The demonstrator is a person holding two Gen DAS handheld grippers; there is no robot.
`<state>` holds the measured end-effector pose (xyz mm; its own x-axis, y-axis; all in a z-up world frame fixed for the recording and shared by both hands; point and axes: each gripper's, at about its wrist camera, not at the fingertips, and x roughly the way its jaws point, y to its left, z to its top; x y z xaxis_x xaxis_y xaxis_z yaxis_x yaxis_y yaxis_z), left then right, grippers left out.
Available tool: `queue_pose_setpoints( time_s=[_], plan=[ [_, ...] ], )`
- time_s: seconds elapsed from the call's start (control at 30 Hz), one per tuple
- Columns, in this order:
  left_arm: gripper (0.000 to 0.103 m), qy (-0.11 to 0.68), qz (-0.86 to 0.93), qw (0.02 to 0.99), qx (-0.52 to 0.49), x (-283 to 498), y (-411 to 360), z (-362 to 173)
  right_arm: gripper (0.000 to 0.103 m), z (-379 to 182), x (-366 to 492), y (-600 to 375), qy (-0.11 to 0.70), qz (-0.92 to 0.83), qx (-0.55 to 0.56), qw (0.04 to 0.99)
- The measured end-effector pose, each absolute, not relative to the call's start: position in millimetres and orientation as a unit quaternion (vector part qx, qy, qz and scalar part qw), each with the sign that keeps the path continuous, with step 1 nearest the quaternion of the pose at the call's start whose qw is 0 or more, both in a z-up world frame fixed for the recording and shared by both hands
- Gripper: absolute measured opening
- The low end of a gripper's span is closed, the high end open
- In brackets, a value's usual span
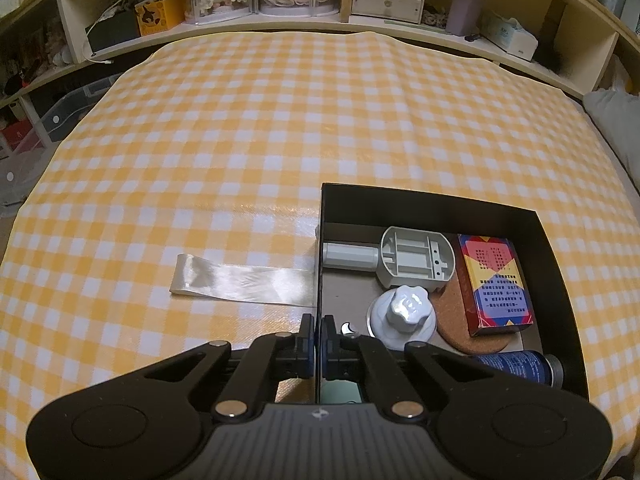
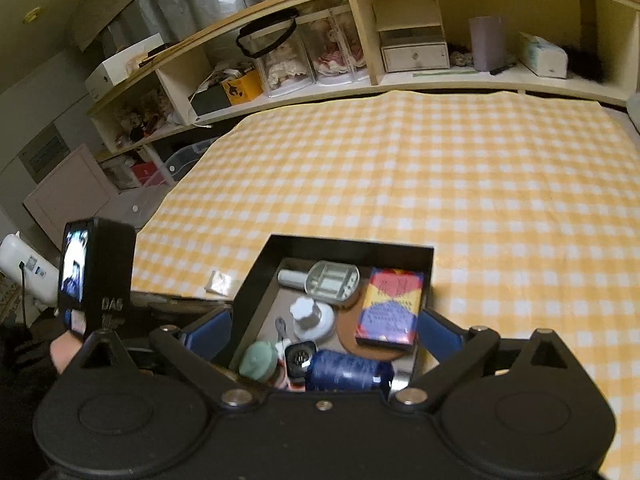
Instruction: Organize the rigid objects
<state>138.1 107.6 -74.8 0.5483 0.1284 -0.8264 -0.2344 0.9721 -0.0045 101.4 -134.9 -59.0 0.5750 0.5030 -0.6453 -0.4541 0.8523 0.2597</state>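
- Gingham cloth (image 1: 280,128), yellow and white, glossy, covers the counter.
- Black rigid box (image 1: 432,202), open-topped and square, sits on it at the near edge.
- Patterned carton (image 1: 494,280) lies flat inside, long axis pointing away.
- Grey plastic holder (image 1: 416,258) lies handle leftward.
- Left gripper (image 1: 319,344): fingers clamped on the box's left wall.
- Right gripper (image 2: 324,330): fingers spread wide, holding nothing.

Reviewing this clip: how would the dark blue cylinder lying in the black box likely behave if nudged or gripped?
The blue cylinder lies on its side, so a nudge would probably roll it, though the box wall and the cork coaster beside it should stop it soon. Its round, printed surface looks smooth, so it may slip unless gripped squarely across its width.
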Motion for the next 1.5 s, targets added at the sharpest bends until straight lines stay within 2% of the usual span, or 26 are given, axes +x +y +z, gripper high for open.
queue_pose_setpoints(
  time_s=[0.3, 0.53, 0.57, 0.7, 0.8, 0.87, 0.9, 0.93, 1.0, 1.13, 1.5],
  plan=[
    [0.002, 0.455, 0.105, 0.882, -0.063, 128, 107, -67, 0.101, -51, 56, -155, 0.334, 0.246, 0.040, 0.909],
    [0.005, 0.408, 0.083, 0.907, -0.070, 97, 91, -32, 0.102, -51, 27, -169, 0.309, 0.218, 0.049, 0.925],
    [0.008, 0.399, 0.081, 0.911, -0.063, 92, 85, -25, 0.102, -51, 25, -171, 0.306, 0.215, 0.049, 0.926],
    [0.035, 0.362, 0.060, 0.928, -0.060, 67, 63, -3, 0.102, -50, 15, -175, 0.297, 0.203, 0.046, 0.932],
    [0.049, 0.333, 0.041, 0.940, -0.061, 45, 51, 12, 0.103, -50, 8, -180, 0.289, 0.190, 0.045, 0.937],
    [0.066, 0.312, 0.039, 0.947, -0.058, 32, 42, 21, 0.103, -50, 4, -183, 0.287, 0.182, 0.047, 0.939],
    [0.079, 0.301, 0.036, 0.951, -0.057, 26, 40, 27, 0.103, -51, 1, -185, 0.287, 0.180, 0.048, 0.940],
    [0.086, 0.290, 0.032, 0.955, -0.058, 18, 36, 33, 0.103, -51, 0, -186, 0.287, 0.178, 0.048, 0.940],
    [0.088, 0.278, 0.029, 0.959, -0.058, 6, 31, 41, 0.103, -52, -3, -190, 0.285, 0.173, 0.050, 0.942],
    [0.101, 0.263, 0.038, 0.963, -0.050, -22, 22, 48, 0.103, -50, -12, -195, 0.276, 0.166, 0.053, 0.945],
    [0.103, 0.249, 0.069, 0.966, -0.005, -73, 17, 40, 0.103, -49, -47, -204, 0.239, 0.155, 0.029, 0.958]
  ],
)
